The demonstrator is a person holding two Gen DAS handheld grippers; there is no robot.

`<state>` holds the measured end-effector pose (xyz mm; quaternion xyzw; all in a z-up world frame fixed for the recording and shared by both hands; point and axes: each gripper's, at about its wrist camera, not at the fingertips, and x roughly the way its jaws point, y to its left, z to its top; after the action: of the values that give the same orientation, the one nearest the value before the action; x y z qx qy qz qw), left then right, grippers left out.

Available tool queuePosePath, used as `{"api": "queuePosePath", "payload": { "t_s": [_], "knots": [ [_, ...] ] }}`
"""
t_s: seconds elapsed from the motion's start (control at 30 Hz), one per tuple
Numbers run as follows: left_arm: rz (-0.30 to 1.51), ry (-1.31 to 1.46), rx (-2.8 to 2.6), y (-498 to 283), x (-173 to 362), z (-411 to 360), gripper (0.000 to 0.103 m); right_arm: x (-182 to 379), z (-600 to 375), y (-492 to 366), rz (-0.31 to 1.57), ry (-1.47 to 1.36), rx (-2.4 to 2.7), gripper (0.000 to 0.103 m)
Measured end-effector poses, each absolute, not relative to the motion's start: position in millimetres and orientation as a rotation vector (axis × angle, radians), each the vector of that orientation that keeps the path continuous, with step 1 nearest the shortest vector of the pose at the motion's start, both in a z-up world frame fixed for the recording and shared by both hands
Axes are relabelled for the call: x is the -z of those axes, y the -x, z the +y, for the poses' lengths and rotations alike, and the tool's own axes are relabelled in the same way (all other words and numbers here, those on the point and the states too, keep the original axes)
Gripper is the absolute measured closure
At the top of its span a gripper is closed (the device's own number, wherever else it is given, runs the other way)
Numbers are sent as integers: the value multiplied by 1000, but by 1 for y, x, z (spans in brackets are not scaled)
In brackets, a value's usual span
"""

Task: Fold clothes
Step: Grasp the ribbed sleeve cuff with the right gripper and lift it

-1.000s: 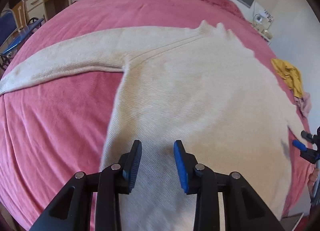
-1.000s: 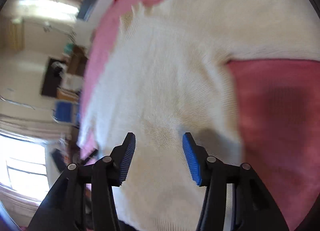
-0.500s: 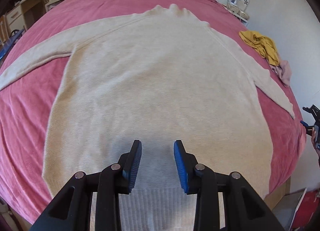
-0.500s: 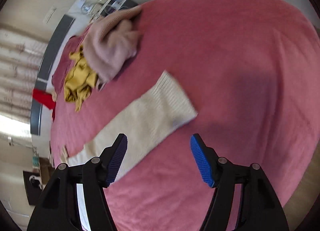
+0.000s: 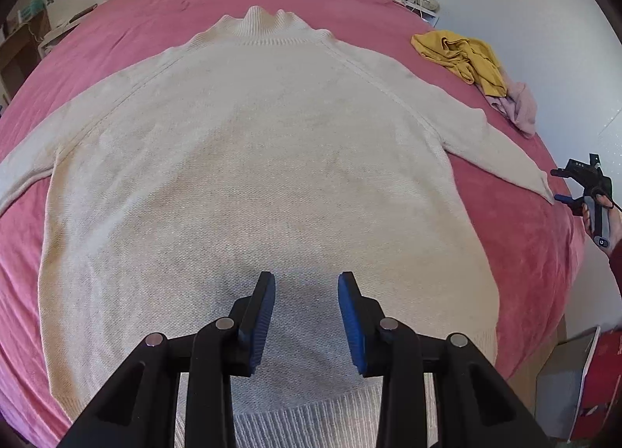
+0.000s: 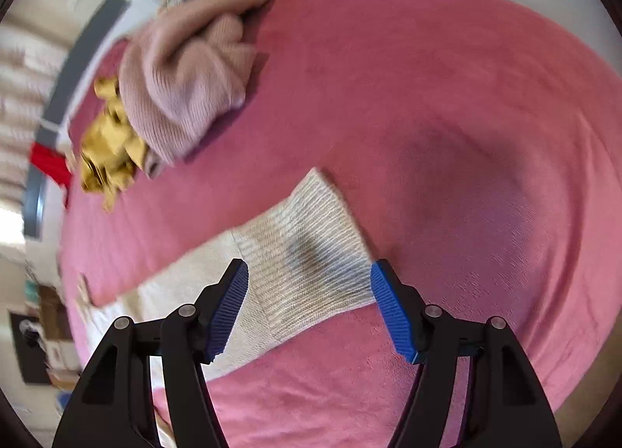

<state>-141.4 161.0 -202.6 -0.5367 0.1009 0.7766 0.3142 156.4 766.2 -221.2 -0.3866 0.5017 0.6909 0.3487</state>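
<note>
Since a second ago both views have swung: the left wrist camera now looks squarely up the middle of the cream sweater where it earlier faced the left sleeve side, and the right wrist camera has travelled from the sweater's body out to the ribbed cuff of the right sleeve, its jaws standing wider than they did.

The sweater lies flat, front down or up I cannot tell, spread on the pink bedspread, sleeves out to both sides. It looks a soft, fairly thick knit: light, limp, likely to sag and stretch when lifted, so a pinch on the firmer ribbing of cuff or hem should hold best.

The left gripper hovers over the lower body near the hem, tilted steeply down, jaws narrowly apart with nothing between them. The right gripper, held in a hand, points steeply down over the cuff, jaws wide and straddling it, not pressing.
</note>
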Motion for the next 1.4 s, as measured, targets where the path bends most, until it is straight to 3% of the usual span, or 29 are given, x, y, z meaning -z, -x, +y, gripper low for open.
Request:
{"api": "queuePosePath", "payload": {
  "t_s": [0.23, 0.37, 0.43, 0.5, 0.6, 0.83, 1.13, 1.4],
  "knots": [
    [257, 1444, -2030, 151, 204, 161, 69, 235, 748, -90, 1018, 1303, -1812, 34],
    [253, 1449, -2028, 156, 202, 154, 69, 247, 747, -74, 961, 1347, -1771, 36],
    [242, 1458, -2032, 160, 201, 147, 69, 250, 745, -68, 918, 1364, -1760, 50],
    [223, 1474, -2034, 165, 201, 142, 69, 248, 743, -63, 888, 1360, -1779, 89],
    [197, 1495, -2038, 171, 203, 136, 69, 250, 742, -54, 879, 1376, -1784, 95],
    [168, 1507, -2038, 181, 198, 129, 69, 237, 742, -49, 934, 1267, -1841, 98],
    [136, 1483, -2045, 185, 187, 130, 69, 217, 733, -44, 1399, 919, -2065, 98],
    [66, 1432, -2065, 193, 170, 116, 69, 144, 690, 39, 1558, 723, -2377, 98]
  ]
}}
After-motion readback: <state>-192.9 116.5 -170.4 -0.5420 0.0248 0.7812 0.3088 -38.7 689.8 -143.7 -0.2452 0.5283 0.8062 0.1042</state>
